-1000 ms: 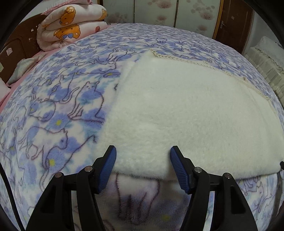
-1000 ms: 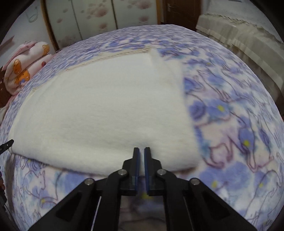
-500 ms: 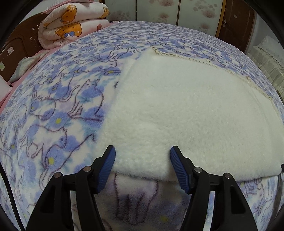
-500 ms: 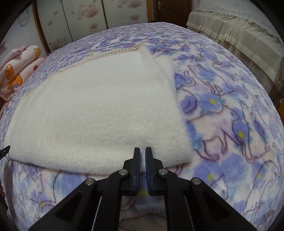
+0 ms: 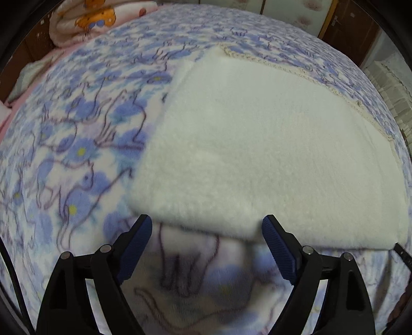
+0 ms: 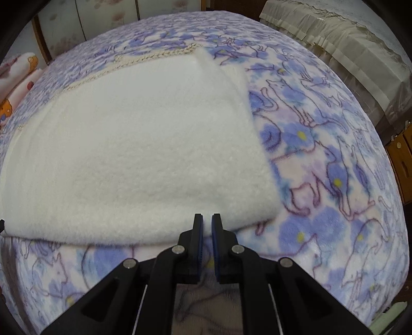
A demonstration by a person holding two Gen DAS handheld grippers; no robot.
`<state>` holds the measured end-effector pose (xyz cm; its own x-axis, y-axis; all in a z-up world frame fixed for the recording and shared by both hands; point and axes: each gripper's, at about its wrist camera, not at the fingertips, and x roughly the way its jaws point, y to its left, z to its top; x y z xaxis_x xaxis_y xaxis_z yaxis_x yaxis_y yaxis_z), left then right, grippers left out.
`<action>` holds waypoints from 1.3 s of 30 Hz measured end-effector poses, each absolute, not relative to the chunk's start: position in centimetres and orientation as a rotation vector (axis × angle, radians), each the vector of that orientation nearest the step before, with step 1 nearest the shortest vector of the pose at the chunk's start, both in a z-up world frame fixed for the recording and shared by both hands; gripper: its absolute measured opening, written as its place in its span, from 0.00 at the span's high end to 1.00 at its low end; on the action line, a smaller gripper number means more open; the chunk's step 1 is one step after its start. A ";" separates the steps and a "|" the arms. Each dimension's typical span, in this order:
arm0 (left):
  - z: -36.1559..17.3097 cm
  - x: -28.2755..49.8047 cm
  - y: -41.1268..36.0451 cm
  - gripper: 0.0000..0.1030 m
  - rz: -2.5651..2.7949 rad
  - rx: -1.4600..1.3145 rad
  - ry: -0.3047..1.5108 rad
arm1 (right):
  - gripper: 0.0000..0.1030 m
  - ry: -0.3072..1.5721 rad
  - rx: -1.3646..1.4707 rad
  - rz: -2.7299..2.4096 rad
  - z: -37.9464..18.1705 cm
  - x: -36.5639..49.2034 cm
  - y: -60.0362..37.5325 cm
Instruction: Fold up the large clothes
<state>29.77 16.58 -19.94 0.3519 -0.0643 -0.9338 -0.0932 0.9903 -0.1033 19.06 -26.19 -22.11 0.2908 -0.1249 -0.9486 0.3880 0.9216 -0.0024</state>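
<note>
A large fleece blanket lies spread on the bed, its blue cat-print side (image 5: 77,154) (image 6: 322,167) facing up. A part of it is folded over, showing the white fleece side (image 5: 257,144) (image 6: 134,144). My left gripper (image 5: 206,226) hangs over the near folded edge with its jaws opening wide. The white edge lies between the fingertips (image 5: 143,226), and the pads do not press on it. At the near right corner of the fold, my right gripper (image 6: 207,221) is all but shut. Its jaws are just starting to open, and I see no cloth in the thin slit.
A rolled pink quilt with bear prints (image 5: 97,18) (image 6: 15,77) lies at the far end of the bed. Wardrobe doors (image 6: 103,23) and a brown door (image 5: 347,23) stand behind. A beige covered piece of furniture (image 6: 347,38) runs along the right side.
The left jaws have spread noticeably wider over the white folded edge. Both views have tipped a little, and the left one is blurred. The right jaws look almost as before.
</note>
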 end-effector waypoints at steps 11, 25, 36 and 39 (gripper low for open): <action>-13.7 21.3 15.3 0.01 -0.079 -0.148 1.147 | 0.65 1.162 0.292 -0.209 -15.4 12.3 -21.0; -10.0 15.9 15.5 0.00 -0.196 -0.315 0.999 | 0.65 0.861 0.127 -0.135 -9.8 8.4 -15.3; -19.1 19.9 16.5 0.01 -0.325 -0.640 1.054 | 0.65 0.785 0.139 -0.092 -13.3 11.6 -13.2; -22.2 22.1 16.8 0.01 -0.333 -0.745 1.052 | 0.65 0.788 0.149 -0.061 -14.5 13.2 -12.8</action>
